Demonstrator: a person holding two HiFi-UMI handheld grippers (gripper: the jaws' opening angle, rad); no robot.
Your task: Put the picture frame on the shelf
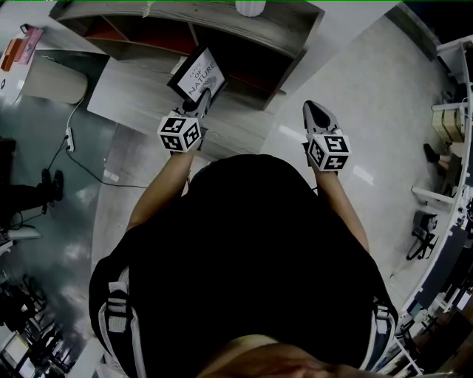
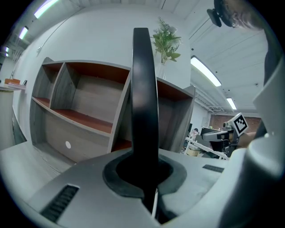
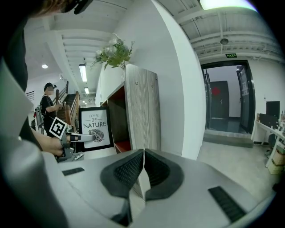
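- Left hand-held gripper (image 1: 201,102), forearm stretched toward the shelf (image 1: 281,33), clamps the picture frame (image 1: 196,72) by its edge.
- Right hand-held gripper (image 1: 318,114) hangs alongside, jaws together, empty.
- Vase (image 1: 250,7) atop the shelf is cut off.

The picture frame (image 1: 196,74) is black around a white print with dark lettering and a black leaf. The shelf (image 1: 284,33) is grey woodgrain outside, reddish-brown inside. The left gripper (image 1: 201,103) and right gripper (image 1: 319,112) are grey, their cubes patterned in black-and-white squares.
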